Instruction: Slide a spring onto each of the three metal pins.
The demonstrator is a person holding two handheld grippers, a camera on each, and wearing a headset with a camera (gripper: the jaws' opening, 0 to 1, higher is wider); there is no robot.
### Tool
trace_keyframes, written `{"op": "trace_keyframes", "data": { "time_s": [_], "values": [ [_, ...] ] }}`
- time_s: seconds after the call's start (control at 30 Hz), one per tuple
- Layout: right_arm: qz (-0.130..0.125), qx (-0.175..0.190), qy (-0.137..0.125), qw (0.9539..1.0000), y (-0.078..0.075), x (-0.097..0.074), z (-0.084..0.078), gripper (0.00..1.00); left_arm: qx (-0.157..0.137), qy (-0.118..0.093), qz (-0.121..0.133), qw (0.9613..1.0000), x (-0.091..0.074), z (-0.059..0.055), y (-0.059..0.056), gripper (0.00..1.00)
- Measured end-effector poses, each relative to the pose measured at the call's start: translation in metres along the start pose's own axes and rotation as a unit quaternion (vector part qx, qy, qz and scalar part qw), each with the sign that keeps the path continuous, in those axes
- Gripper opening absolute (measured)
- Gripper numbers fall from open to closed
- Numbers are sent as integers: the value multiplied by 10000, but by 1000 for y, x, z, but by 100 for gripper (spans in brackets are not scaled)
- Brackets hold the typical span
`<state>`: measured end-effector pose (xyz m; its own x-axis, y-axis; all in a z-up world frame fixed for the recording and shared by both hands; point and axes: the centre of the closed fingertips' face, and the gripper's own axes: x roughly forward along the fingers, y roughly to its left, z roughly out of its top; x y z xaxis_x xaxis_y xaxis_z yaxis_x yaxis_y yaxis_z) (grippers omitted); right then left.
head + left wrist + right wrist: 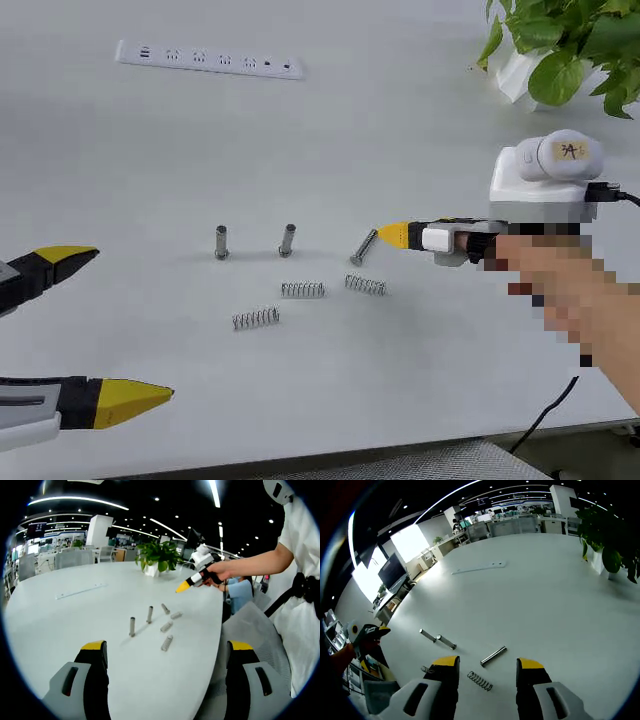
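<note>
Here, three short, silvery coiled springs

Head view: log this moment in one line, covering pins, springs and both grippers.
pins: two upright, one tilted, all bare | springs: three lying loose | left gripper: open, holding nothing | right gripper: open, at tilted pin

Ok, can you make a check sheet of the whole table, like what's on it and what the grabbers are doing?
Surface: white table, smooth.
Job's things: left pin and middle pin upright, right pin tilted; near spring, middle spring and right spring lie flat, none on a pin.
Clutter: power strip at far side, potted plant in far corner.
Grippers: left gripper open, holding nothing; right gripper open, tip beside the right pin.
Cables: black cable over the near edge.
Surroundings: open office, ceiling lights.
</note>
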<state>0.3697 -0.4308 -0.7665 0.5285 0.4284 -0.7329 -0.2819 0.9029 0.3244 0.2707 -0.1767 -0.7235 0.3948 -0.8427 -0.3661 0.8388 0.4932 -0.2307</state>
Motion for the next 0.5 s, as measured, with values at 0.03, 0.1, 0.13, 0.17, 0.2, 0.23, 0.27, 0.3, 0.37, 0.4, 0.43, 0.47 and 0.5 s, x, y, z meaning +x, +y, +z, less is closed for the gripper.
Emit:
{"op": "trace_keyframes", "data": {
  "time_s": [0.03,0.1,0.13,0.17,0.2,0.23,0.27,0.3,0.37,0.4,0.43,0.47,0.5],
  "values": [
    [-27,56,31,10000,-1,1,-1,41,-8,2,-3,10000,0,0,0,98],
    [-76,167,79,9998,-2,4,0,39,-22,-4,-9,10000,0,-1,1,99],
    [-100,212,99,9997,-3,6,0,38,-31,-6,-11,10000,0,-1,2,99],
    [-136,273,156,9994,-4,8,0,37,-42,-13,-12,10000,0,-1,3,99],
    [-159,330,179,9992,-5,9,0,36,-48,-18,-12,10000,0,-1,3,99],
    [-161,365,178,9990,-5,11,1,34,-53,-25,-11,10000,0,-1,4,99],
    [-172,428,208,9987,-6,13,1,34,-66,-31,-15,10000,0,-1,5,99],
    [-173,476,236,9984,-6,15,1,34,-72,-36,-16,10000,0,-1,5,99],
    [-189,579,295,9977,-6,19,0,33,-75,-33,-19,10000,0,-1,6,99],
    [-197,633,317,9973,-7,21,-1,33,-83,-42,-20,10000,0,-1,7,99],
    [-228,719,368,9965,-8,23,-2,32,-96,-52,-22,9999,0,-2,8,99],
    [-234,754,375,9962,-8,25,-2,30,-96,-53,-24,9999,0,-2,8,99],
    [-267,853,409,9952,-9,27,-3,29,-101,-53,-30,9999,0,-2,8,99]
  ]
}}
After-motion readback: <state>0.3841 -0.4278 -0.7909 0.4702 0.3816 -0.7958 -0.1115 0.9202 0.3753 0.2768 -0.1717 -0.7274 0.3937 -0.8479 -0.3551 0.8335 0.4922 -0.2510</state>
